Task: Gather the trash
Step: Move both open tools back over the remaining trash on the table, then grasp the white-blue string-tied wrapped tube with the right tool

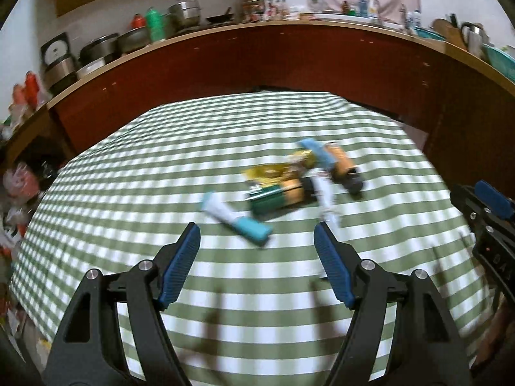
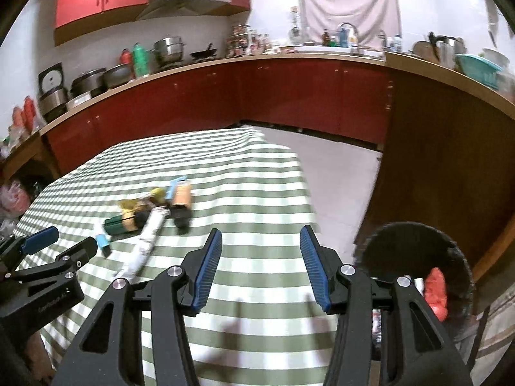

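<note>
Tilting down over the checked table (image 1: 257, 305), both grippers hang above its near part, side by side. The left gripper (image 1: 257, 241) has its blue fingers (image 1: 180, 263) set wide apart with only cloth between them; they grip nothing. The right gripper (image 2: 260, 247) holds its fingers (image 2: 209, 267) a moderate way apart, also empty, over the table's near right edge. In the right view the left gripper shows at the left edge; in the left view the right one shows at the far right.

Beyond the fingertips, the trash (image 1: 299, 180) lies in a loose cluster at mid-table: a white tube with a teal cap (image 1: 238, 218) nearest, then a green and orange can (image 1: 280, 199), yellow wrappers (image 1: 273, 170) and an orange bottle (image 1: 344, 167). All of it is blurred.

A black bin (image 2: 418, 257) stands on the floor beside the table's right edge, something red (image 2: 436, 292) inside. Red kitchen cabinets (image 2: 289, 96) run behind.
</note>
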Action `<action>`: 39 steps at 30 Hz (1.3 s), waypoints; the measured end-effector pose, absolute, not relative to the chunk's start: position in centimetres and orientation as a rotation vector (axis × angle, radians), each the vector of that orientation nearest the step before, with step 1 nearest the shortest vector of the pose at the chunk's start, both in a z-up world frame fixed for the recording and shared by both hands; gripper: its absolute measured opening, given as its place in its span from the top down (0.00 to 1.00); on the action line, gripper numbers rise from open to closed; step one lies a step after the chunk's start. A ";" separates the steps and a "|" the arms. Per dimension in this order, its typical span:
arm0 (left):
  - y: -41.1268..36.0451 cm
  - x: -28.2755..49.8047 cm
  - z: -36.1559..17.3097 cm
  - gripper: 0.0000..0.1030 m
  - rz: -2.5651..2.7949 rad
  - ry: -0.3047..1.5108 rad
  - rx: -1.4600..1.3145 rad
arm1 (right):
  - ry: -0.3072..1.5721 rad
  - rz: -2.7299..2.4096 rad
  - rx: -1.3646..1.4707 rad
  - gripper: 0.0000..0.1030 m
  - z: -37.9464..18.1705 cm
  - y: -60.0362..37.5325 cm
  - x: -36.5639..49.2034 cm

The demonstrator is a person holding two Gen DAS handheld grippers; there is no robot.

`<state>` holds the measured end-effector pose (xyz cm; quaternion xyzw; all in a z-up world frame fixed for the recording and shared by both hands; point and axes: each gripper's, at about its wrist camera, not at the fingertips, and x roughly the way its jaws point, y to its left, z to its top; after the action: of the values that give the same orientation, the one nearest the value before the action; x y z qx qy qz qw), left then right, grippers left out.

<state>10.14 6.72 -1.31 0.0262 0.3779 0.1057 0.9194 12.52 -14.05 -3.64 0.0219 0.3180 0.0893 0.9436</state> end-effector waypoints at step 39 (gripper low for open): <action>16.9 9.7 -3.8 0.28 0.304 0.841 -0.060 | 0.881 0.355 -0.081 0.82 -7.2 -2.2 15.0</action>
<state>9.73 16.87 -3.83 -0.0291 0.4064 0.1470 0.9013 15.00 -2.20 -7.23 -0.0388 0.4241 0.1710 0.8885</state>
